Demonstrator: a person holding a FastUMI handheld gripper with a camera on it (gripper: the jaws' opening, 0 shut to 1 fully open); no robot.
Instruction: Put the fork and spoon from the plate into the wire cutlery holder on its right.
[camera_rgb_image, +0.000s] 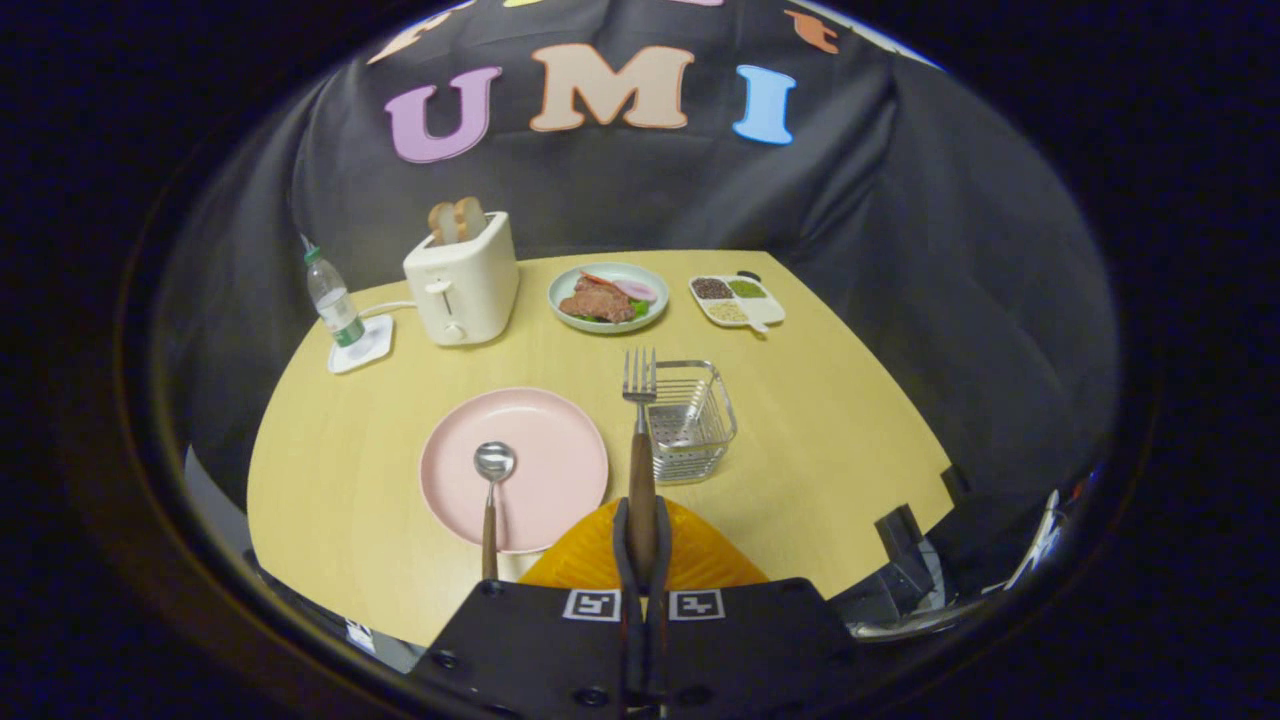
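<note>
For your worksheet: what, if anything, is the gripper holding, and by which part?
The gripper is shut on the fork, gripping its wooden handle; the tines point ahead.

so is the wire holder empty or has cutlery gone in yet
Empty: the wire holder shows only its bare mesh. The fork is gripped in the tongs; the spoon lies on the plate.

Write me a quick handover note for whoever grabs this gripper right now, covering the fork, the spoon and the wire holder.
Gripper: shut on the fork by its wooden handle, tines pointing ahead, lifted off the plate.
Fork: tines sit beside the wire cutlery holder's near-left rim, not yet inside.
Spoon: lies on the pink plate, handle overhanging the near rim.
Holder: stands just right of the plate, appears empty.
Done: fork picked up.
Left: drop the fork into the holder, then fetch the spoon and put it in too.
</note>
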